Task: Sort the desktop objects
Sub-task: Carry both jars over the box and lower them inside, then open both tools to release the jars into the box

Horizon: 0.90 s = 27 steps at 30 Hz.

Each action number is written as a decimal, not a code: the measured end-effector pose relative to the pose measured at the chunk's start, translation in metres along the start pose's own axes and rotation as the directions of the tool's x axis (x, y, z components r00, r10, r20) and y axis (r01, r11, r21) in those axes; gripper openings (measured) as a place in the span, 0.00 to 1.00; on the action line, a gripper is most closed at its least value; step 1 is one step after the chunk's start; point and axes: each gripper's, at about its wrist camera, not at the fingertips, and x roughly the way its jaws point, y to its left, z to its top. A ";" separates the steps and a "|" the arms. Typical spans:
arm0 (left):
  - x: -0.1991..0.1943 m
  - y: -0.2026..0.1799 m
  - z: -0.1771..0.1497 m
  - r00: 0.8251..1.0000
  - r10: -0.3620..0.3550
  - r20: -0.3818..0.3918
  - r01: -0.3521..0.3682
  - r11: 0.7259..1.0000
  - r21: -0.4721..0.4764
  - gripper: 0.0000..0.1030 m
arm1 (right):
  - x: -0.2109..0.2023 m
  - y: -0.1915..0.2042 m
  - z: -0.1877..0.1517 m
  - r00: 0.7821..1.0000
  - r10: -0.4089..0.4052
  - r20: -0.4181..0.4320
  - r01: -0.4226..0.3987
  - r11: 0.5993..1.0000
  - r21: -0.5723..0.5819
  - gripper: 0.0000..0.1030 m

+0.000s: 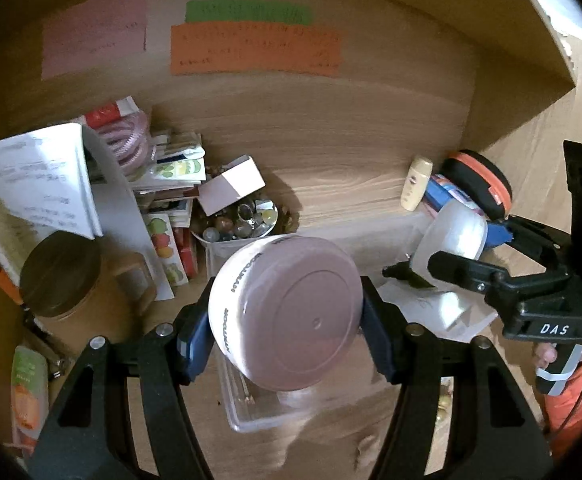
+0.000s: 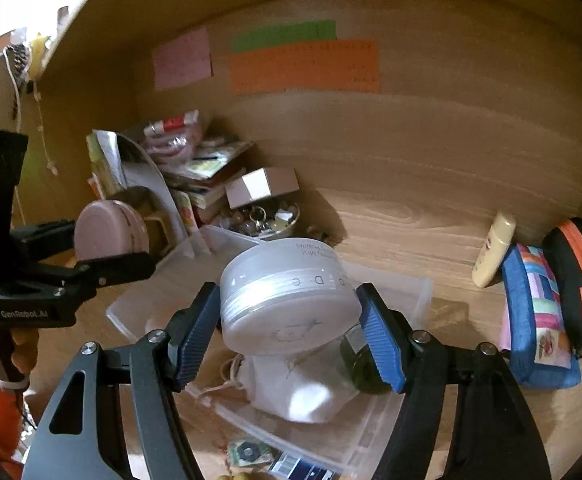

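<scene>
The left hand-held gripper has two black arms, each pierced by a long triangular cut-out and fixed with round silver screws. Its fingers carry dark blue pads. The right hand-held gripper is built the same way, with ribbed blue pads on its fingers and silver screws at the joints. Seen from the side in the left wrist view, its black body bears white letters "DAS", a pale band wraps its grip, and a thin dark cable runs down beside it. In the right wrist view the left one's body reads "GenRobot.AI". An orange sleeve shows behind the grip.
</scene>
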 end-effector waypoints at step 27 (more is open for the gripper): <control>0.080 0.005 -0.002 0.989 -0.007 -0.149 0.009 1.000 0.012 0.62 | 0.060 0.001 -0.015 0.988 0.007 -0.152 -0.012 0.999 -0.031 0.64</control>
